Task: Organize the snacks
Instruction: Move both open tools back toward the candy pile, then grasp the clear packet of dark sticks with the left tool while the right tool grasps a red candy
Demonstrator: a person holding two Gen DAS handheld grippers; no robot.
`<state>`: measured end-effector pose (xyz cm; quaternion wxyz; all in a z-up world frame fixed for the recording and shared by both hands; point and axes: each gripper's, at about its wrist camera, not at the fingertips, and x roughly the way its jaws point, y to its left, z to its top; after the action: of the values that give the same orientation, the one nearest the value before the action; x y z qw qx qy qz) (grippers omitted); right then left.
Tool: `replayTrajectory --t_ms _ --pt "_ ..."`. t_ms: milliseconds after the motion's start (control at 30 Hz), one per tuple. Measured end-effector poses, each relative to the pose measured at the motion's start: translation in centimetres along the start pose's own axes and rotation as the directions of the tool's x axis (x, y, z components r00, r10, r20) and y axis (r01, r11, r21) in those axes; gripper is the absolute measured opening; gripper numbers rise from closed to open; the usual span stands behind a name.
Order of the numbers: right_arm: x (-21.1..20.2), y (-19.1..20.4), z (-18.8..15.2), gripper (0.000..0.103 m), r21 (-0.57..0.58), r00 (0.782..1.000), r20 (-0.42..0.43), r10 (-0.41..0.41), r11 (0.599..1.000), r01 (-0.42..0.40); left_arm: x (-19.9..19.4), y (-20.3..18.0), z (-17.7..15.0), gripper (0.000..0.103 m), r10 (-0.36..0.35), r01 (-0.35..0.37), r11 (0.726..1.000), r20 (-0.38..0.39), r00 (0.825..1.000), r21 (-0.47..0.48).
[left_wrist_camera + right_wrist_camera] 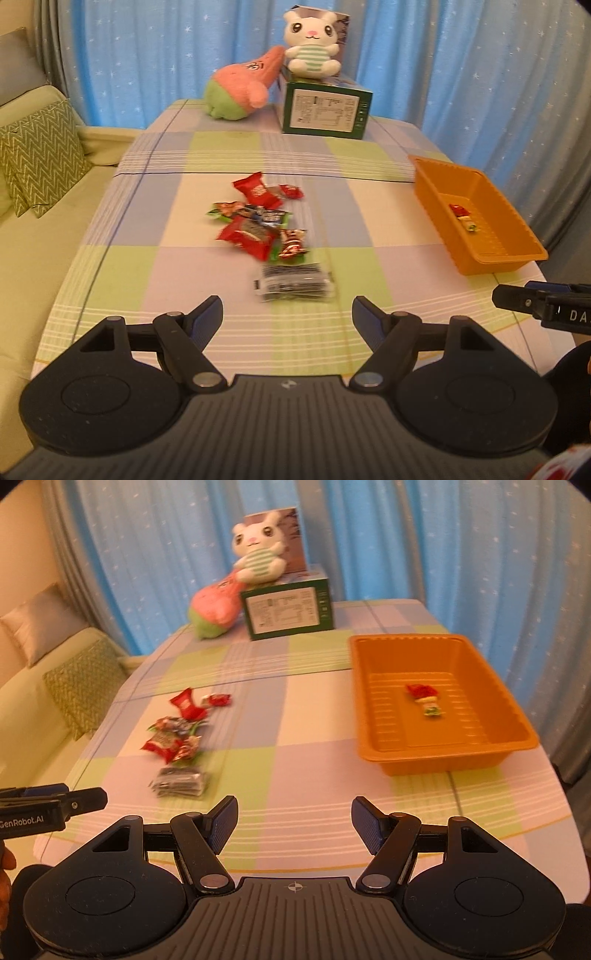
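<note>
Snacks (260,225) heaped mid-counter (147,266) on checked cloth, two more inside orange tray (373,709) at right, left gripper (287,317) and right gripper (294,819) both spread apart, empty.

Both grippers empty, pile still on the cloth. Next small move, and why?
Probably ease the left gripper forward and down onto the dark clear-wrapped packet. It is the pile's nearest piece, lies apart from the red wrappers, and sits just ahead of the open jaws. The orange tray holds only a piece or two, so there is room for it.
</note>
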<state>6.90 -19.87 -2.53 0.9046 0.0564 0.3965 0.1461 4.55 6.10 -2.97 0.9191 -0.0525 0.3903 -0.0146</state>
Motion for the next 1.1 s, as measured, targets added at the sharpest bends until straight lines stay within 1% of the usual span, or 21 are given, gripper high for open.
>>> replayTrajectory --t_ms 67,200,300,367,433,500,567,667,733,767,867,1000,1100 --pt "0.5 0.6 0.0 0.068 -0.013 1.000 -0.006 0.008 1.000 -0.008 0.3 0.5 0.0 0.075 -0.007 0.007 1.000 -0.005 1.000 0.017" --pt "1.6 1.2 0.0 0.068 -0.033 1.000 -0.018 0.011 0.999 -0.012 1.3 0.4 0.5 0.075 -0.036 0.040 0.993 -0.030 0.999 0.111" --pt "2.4 1.5 0.2 0.068 -0.044 1.000 -0.021 0.010 0.999 -0.011 2.6 0.2 1.1 0.075 -0.077 0.088 0.973 -0.062 0.995 0.213" --pt "3.0 1.6 0.3 0.068 -0.053 1.000 -0.025 0.007 0.999 -0.009 3.9 0.0 1.3 0.073 -0.099 0.122 0.946 -0.090 0.991 0.300" --pt "3.6 1.6 0.3 0.068 -0.058 1.000 -0.029 0.003 0.998 -0.005 5.2 0.1 1.5 0.069 -0.120 0.154 0.920 -0.117 0.986 0.359" --pt "4.4 1.5 0.4 0.068 -0.061 0.999 -0.037 0.000 0.998 -0.002 6.6 0.4 1.7 0.062 -0.138 0.183 0.897 -0.140 0.981 0.401" --pt "5.1 1.4 0.4 0.068 -0.063 0.999 -0.044 -0.004 0.998 0.001 8.0 0.5 1.8 0.061 -0.149 0.204 0.871 -0.156 0.977 0.447" --pt "6.5 1.4 0.6 0.068 -0.066 0.998 -0.054 -0.008 0.998 0.005 10.2 0.5 2.1 0.061 -0.168 0.243 0.823 -0.187 0.968 0.513" --pt "7.4 1.2 0.6 0.068 -0.062 0.998 -0.063 -0.012 0.998 0.008 11.6 0.2 2.1 0.059 -0.185 0.274 0.791 -0.213 0.959 0.546" --pt "7.9 1.1 0.7 0.068 -0.058 0.998 -0.068 -0.015 0.998 0.011 12.4 0.0 2.1 0.056 -0.190 0.288 0.772 -0.227 0.955 0.566" --pt "9.3 1.0 0.8 0.068 -0.053 0.996 -0.084 -0.018 0.998 0.014 14.1 -0.5 2.0 0.052 -0.198 0.308 0.728 -0.243 0.950 0.613" --pt "10.7 0.8 0.9 0.068 -0.051 0.995 -0.100 -0.019 0.999 0.014 15.6 -0.9 2.4 0.052 -0.217 0.332 0.688 -0.253 0.943 0.646" --pt "11.4 0.8 0.8 0.068 -0.047 0.994 -0.110 -0.018 0.999 0.012 16.5 -1.1 2.8 0.052 -0.235 0.367 0.667 -0.285 0.929 0.648"
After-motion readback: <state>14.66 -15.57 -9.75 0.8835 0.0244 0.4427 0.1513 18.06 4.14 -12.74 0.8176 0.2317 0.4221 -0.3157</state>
